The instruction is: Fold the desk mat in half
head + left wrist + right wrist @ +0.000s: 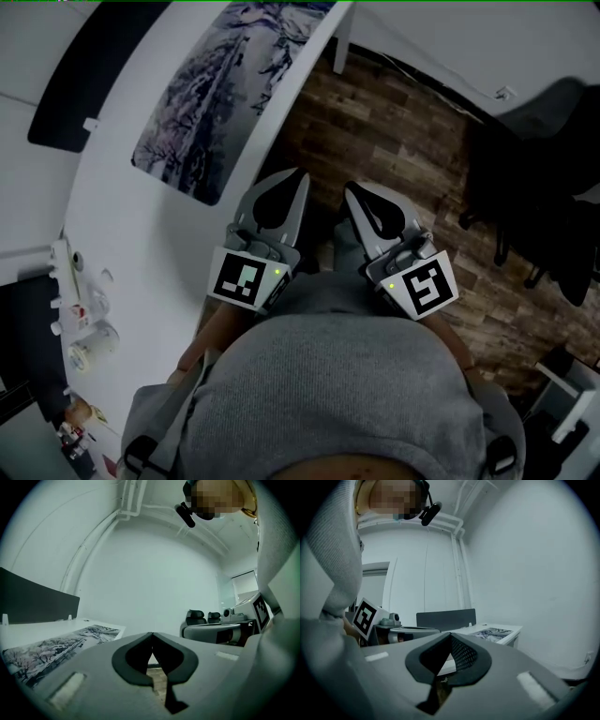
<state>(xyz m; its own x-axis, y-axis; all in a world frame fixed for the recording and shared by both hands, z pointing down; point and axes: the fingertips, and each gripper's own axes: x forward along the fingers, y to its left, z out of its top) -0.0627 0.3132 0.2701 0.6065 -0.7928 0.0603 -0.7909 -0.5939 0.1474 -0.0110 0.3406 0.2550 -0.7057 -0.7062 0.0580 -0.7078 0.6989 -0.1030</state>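
**Desk mat [220, 94] lies unfolded on the bench [122, 216]; both hand-held grippers empty**

The desk mat, printed with a wintry tree scene, lies flat and open on the white bench, near the bench's edge. A dark divider panel [84, 75] stands along the far side of the bench. Small bottles and cups [84, 337] cluster at the bench's near end.

The left hand-held gripper [298, 174] is just off the bench edge, over the wooden floor [394, 122], with its jaws pressed together on nothing. The right hand-held gripper [350, 187] is beside it, farther from the bench, jaws likewise together and empty. Neither touches the mat. A black office chair [534, 178] stands well away from the bench.
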